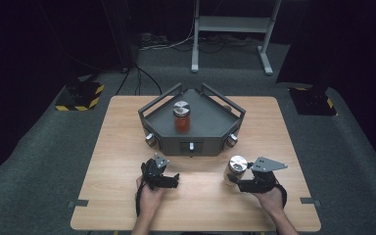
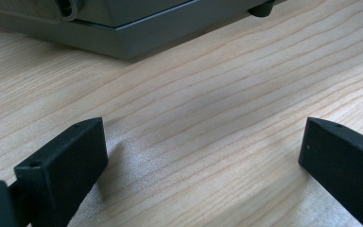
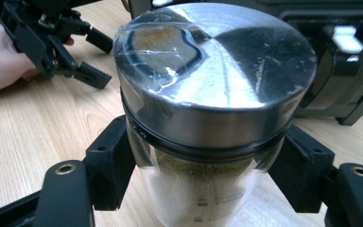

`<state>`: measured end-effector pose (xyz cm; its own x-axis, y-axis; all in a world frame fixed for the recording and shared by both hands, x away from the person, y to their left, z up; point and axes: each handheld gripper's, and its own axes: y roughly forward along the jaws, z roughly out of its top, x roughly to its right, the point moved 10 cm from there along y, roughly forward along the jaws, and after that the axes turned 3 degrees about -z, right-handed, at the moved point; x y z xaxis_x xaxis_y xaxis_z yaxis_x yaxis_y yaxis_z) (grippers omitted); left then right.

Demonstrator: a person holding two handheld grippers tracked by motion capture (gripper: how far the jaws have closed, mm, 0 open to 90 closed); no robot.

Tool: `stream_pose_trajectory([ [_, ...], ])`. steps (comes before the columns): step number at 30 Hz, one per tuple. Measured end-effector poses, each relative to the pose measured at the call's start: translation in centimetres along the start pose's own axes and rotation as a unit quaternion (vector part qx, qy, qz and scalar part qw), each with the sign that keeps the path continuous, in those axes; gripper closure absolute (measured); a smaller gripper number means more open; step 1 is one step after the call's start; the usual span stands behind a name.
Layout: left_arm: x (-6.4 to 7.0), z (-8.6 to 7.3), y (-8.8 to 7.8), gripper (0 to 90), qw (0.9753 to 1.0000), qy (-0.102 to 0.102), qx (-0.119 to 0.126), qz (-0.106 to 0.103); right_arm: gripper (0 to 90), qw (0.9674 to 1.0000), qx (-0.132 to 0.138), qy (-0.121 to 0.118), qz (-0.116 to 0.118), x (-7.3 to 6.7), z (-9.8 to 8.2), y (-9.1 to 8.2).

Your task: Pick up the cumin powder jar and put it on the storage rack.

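Dark floor surrounds the wooden counter (image 1: 127, 205). Right claw (image 3: 203, 165) grips the jar (image 3: 208, 104) below its lid; keep it upright toward the tray (image 1: 205, 129). Left claw (image 2: 203, 156) rests open, empty.

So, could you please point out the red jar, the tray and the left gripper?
Red jar (image 1: 181, 122), high view, on its red body.
Tray (image 1: 169, 97), high view, on its left rail.
Left gripper (image 1: 175, 180), high view, between its fingertips.

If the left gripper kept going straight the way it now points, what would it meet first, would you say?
Probably the grey tray's base wall. The open left gripper has bare wooden table ahead of it, then that wall; depth is hard to judge.
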<state>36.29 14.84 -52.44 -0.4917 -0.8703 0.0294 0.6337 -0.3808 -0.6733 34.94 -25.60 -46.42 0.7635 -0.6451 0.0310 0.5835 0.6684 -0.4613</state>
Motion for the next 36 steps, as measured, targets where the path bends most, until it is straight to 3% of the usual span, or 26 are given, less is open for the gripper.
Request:
stream_pose_trajectory([
  [14,0.0,0.0,0.0,1.8,1.0,0.0,0.0,0.0,31.0,1.0,0.002,-0.005,0.007,1.5,3.2,-0.1],
  [36,0.0,0.0,0.0,1.9,1.0,0.001,0.0,0.0,31.0,0.9999,0.013,0.0,0.004,3.8,10.2,0.3],
])
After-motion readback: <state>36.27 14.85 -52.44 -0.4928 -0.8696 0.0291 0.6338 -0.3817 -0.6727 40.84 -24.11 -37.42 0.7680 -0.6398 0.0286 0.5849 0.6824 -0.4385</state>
